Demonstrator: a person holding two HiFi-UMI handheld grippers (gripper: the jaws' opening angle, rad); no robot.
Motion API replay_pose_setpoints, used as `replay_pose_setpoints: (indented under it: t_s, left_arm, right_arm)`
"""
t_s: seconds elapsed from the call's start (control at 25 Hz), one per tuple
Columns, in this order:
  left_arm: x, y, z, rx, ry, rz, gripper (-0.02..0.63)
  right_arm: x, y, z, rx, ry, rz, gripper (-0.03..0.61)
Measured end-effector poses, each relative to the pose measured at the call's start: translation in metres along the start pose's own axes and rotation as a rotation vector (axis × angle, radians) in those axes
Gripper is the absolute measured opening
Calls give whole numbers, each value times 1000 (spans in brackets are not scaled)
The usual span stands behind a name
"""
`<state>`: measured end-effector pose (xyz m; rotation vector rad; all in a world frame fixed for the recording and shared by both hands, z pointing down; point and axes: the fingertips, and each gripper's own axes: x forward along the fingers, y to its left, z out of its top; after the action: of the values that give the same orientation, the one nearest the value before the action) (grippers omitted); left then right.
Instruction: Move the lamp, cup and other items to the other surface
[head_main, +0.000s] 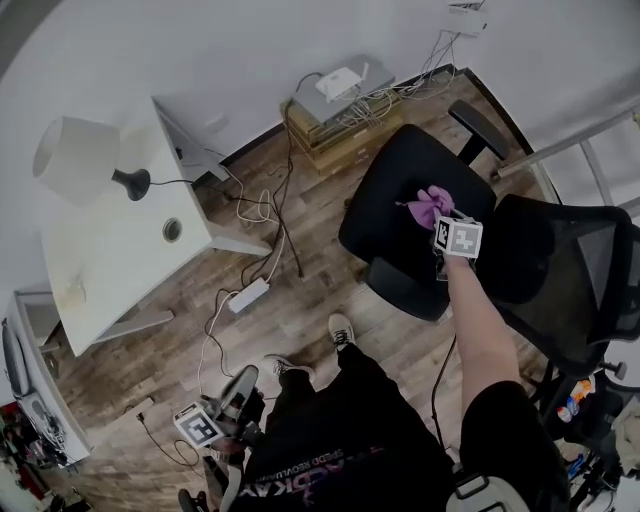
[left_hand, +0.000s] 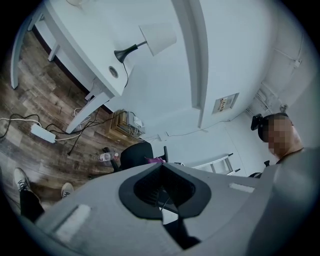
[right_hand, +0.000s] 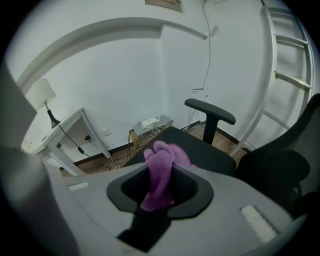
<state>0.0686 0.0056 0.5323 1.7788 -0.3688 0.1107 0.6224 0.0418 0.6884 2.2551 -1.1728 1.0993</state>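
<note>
One purple cloth (right_hand: 160, 175) is pinched in the right gripper's (right_hand: 162, 165) fingers (right_hand: 186, 184) above the chair seat (right_hand: 205, 154). Set it flat on that seat before releasing; the left gripper's (left_hand: 161, 167) fingers seem pressed together.

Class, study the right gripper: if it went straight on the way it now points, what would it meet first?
Most likely the black chair seat. The right gripper, its jaws shut on the purple cloth, points down at it; the gap is hard to judge.

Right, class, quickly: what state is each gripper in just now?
Left gripper: closed, nothing between its jaws.
Right gripper: closed on the purple cloth.
</note>
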Motion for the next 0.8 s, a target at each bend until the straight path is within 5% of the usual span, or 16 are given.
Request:
replay_pose_setpoints:
  t_s: [0.36,0.8]
  left_arm:
    - [0,8,-7,-39,15,79,-8]
    - [14,11,-18,-62,29,79,-8]
  right_arm:
    - [50,-12,-45,170,112,0,109]
    - [66,-10,-70,163,171,58,173]
